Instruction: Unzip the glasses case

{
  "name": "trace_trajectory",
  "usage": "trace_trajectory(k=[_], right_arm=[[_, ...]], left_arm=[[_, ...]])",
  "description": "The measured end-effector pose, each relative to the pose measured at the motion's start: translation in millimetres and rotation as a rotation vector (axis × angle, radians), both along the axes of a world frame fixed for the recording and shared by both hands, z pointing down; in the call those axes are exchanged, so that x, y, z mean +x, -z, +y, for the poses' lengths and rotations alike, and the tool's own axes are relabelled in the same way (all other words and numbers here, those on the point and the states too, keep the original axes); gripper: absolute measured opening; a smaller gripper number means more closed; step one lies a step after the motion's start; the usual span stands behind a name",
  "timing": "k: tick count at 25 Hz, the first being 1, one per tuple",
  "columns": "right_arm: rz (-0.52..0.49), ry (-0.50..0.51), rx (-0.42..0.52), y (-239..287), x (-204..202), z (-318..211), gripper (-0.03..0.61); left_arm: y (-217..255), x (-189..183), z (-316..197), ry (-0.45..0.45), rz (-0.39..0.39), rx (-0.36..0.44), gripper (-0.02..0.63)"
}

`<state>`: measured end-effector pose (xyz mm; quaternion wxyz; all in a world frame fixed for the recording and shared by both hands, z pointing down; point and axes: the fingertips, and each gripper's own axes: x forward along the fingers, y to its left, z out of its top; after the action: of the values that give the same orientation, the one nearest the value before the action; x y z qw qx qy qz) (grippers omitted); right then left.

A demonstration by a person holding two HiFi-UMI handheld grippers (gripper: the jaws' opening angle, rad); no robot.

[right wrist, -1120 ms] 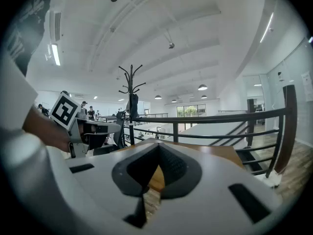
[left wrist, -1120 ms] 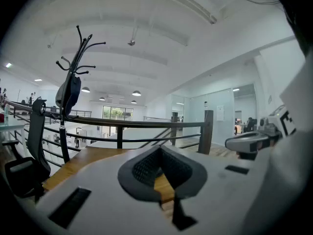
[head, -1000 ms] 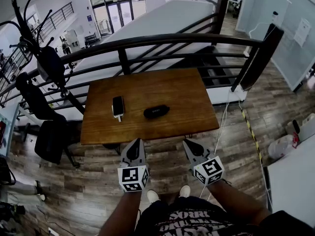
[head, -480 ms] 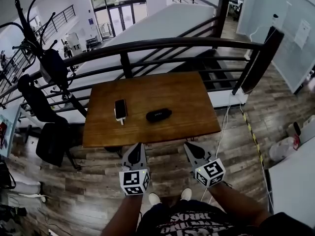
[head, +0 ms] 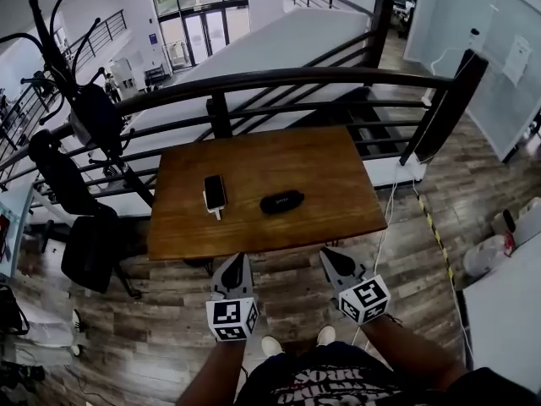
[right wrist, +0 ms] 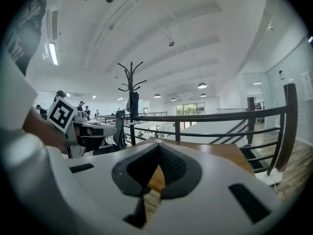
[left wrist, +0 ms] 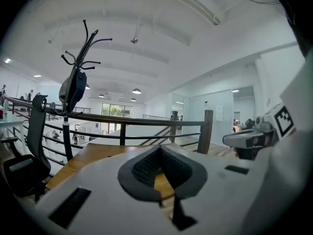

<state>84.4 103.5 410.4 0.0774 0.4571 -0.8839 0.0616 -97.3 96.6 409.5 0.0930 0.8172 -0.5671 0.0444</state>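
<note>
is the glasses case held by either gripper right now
No, the glasses case lies on the table beside the phone, while the left gripper and right gripper hang short of the table.

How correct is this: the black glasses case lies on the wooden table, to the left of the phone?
One thing is wrong. The head view shows the black glasses case on the wooden table to the right of the phone, not the left.
</note>
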Motion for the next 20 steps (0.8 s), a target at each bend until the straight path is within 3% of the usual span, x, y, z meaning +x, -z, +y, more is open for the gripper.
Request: trace_trajectory(k=[5, 12, 20], right_arm=[[0.026, -0.029, 0.002, -3, -31, -3, -0.002], [0.063, -0.049, -0.016, -12, -42, -11, -0.002], [0.068, -0.041, -0.050, -39, -20, -90, -0.002]], left_arm=[[-8, -32, -10, -0.029, 0.023, -0.003, 0.003], [-28, -47, -29, -0.058, 0.050, -0.029, 0.003], [-51, -33, -107, -0.049, 0.032, -0.064, 0.003]])
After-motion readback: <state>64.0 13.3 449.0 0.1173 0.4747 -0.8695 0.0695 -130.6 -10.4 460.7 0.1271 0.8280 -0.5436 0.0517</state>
